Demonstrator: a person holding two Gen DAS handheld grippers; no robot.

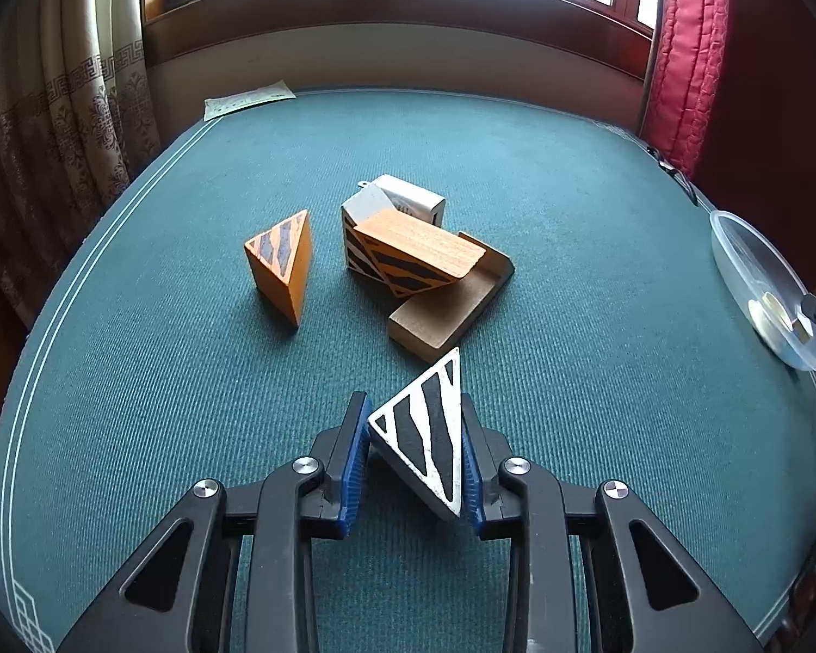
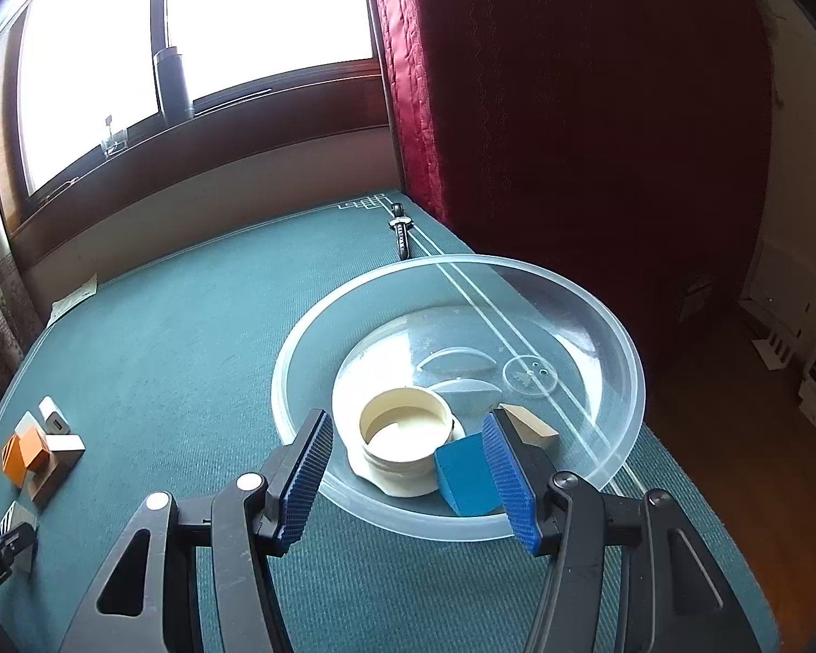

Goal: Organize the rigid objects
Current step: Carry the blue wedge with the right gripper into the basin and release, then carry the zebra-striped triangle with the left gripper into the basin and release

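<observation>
My left gripper (image 1: 414, 457) is shut on a white triangular block with black stripes (image 1: 427, 435), held just above the green table. Ahead lie an orange striped triangular block (image 1: 284, 264), an orange striped block (image 1: 416, 258) leaning on a brown L-shaped block (image 1: 451, 305), a grey-white striped block (image 1: 362, 217) and a white charger (image 1: 413, 198). My right gripper (image 2: 408, 468) is open over the near rim of a clear plastic bowl (image 2: 614, 337). The bowl holds a cream round lid (image 2: 405, 430), a blue block (image 2: 465, 473) and a tan wooden block (image 2: 533, 427).
The green table mat (image 1: 571, 190) ends at a window wall behind and a red curtain (image 1: 691, 54) on the right. A paper slip (image 1: 247, 99) lies at the far left corner. A black wristwatch (image 2: 401, 228) lies at the far table edge beyond the bowl.
</observation>
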